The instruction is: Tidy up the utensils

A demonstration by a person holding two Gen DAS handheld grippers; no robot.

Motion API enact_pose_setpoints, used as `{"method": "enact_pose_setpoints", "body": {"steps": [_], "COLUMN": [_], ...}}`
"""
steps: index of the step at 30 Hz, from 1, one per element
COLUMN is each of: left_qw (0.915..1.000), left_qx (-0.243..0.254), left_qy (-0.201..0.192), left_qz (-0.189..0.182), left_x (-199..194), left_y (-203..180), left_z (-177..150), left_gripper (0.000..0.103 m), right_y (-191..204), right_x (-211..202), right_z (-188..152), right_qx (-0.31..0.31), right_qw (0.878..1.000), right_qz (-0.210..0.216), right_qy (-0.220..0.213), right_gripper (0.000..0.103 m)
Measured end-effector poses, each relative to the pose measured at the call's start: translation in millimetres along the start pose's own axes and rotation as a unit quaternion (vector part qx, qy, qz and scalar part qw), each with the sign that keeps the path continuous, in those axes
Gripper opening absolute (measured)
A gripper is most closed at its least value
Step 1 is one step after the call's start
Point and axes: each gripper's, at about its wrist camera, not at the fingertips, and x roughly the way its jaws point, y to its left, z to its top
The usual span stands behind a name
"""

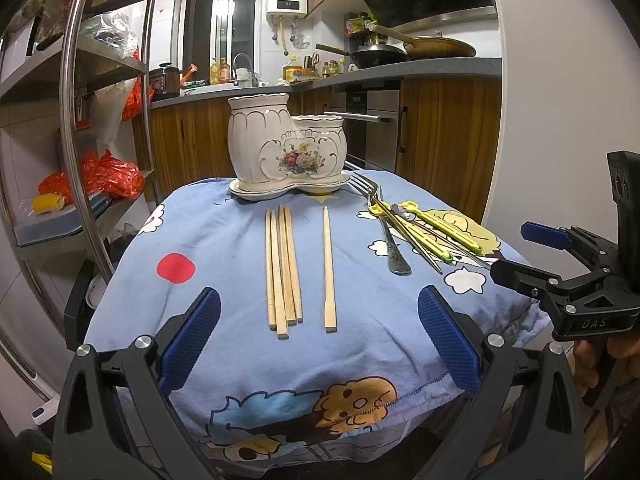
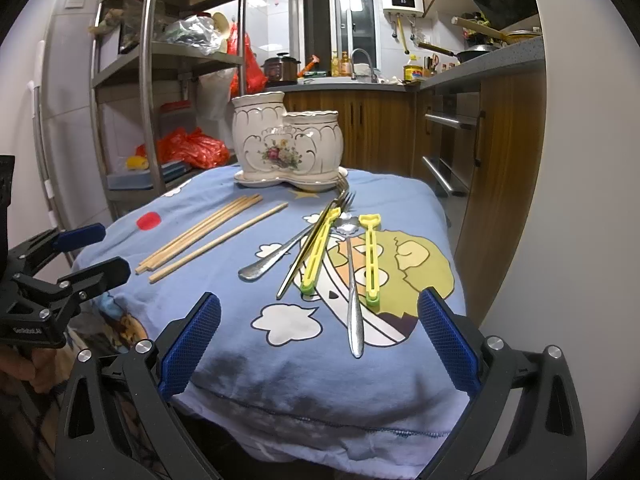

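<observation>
A white ceramic two-cup utensil holder [image 1: 286, 146] [image 2: 286, 142] stands at the far edge of a small table under a blue cartoon cloth [image 1: 224, 248] [image 2: 248, 360]. Several wooden chopsticks [image 1: 284, 268] [image 2: 208, 236] lie in front of it. To the right lie a metal fork [image 1: 384, 224] [image 2: 296, 240], metal chopsticks [image 1: 412, 240] [image 2: 308, 252], a spoon [image 2: 353, 288] and two yellow-green clips [image 1: 448, 224] [image 2: 372, 260]. My left gripper [image 1: 320, 340] is open and empty, near the chopsticks' near ends. My right gripper [image 2: 320, 344] is open and empty, near the spoon handle.
A metal shelf rack [image 1: 100, 128] [image 2: 160, 80] with red bags stands left of the table. Wooden kitchen cabinets [image 1: 448, 136] [image 2: 500, 160] and an oven stand behind and to the right. The table edge drops off close in front of both grippers.
</observation>
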Motion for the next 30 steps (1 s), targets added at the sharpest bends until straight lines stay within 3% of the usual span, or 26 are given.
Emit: {"method": "enact_pose_setpoints", "body": {"steps": [30], "left_qw": [1.0], "left_qx": [-0.002], "left_qy": [-0.005], "left_qz": [0.002], "left_x": [-2.3], "left_y": [2.3], "left_z": [1.0], "left_gripper": [0.097], "right_y": [-0.5], "right_x": [-0.4], "right_z": [0.6], "right_qx": [0.0], "right_qw": [1.0], "right_qz": [0.001], "right_qy": [0.0], "right_gripper": [0.098]}}
